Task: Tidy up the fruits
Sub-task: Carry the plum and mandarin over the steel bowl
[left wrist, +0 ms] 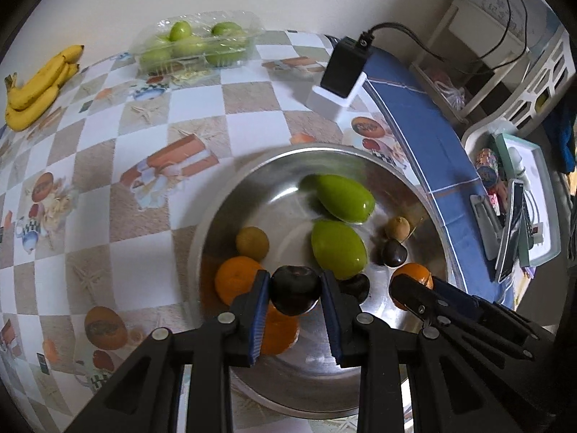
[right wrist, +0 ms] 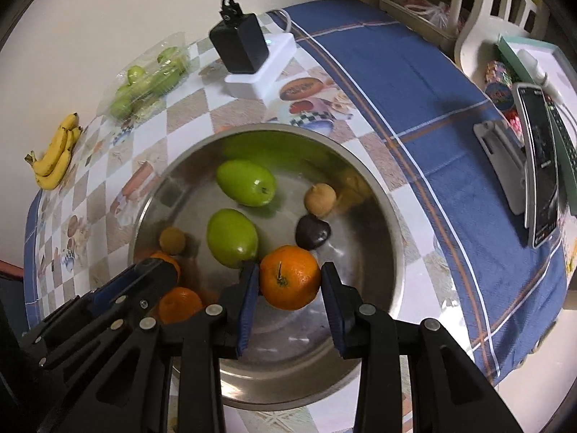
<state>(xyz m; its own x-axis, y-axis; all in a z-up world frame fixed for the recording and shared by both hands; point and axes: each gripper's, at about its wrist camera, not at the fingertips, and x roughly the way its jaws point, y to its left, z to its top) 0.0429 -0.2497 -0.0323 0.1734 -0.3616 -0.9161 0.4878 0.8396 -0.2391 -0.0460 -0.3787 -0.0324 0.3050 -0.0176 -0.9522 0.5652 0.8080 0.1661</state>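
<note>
A steel bowl [left wrist: 223, 209] [right wrist: 389, 216] holds two green fruits [left wrist: 337, 249] [right wrist: 232, 238], small brown fruits [left wrist: 252, 243] [right wrist: 320, 200], oranges [left wrist: 236, 279] [right wrist: 180, 305] and a dark plum [right wrist: 312, 232]. Over the bowl's near side, my left gripper [left wrist: 295, 276] is shut on another dark plum [left wrist: 295, 290]. Beside it, my right gripper [right wrist: 289, 267] is shut on an orange [right wrist: 290, 278]. Both point steeply down into the bowl. In the right wrist view the left gripper's plum is hidden behind its fingers [right wrist: 158, 270].
Bananas [left wrist: 36, 86] [right wrist: 54, 155] and a clear box of green fruits [left wrist: 194, 45] [right wrist: 148, 79] lie by the far wall. A black charger on a white base [left wrist: 342, 72] [right wrist: 245, 50] stands behind the bowl. A blue cloth [right wrist: 432, 108] and a phone on a stand [right wrist: 541, 166] are at the right.
</note>
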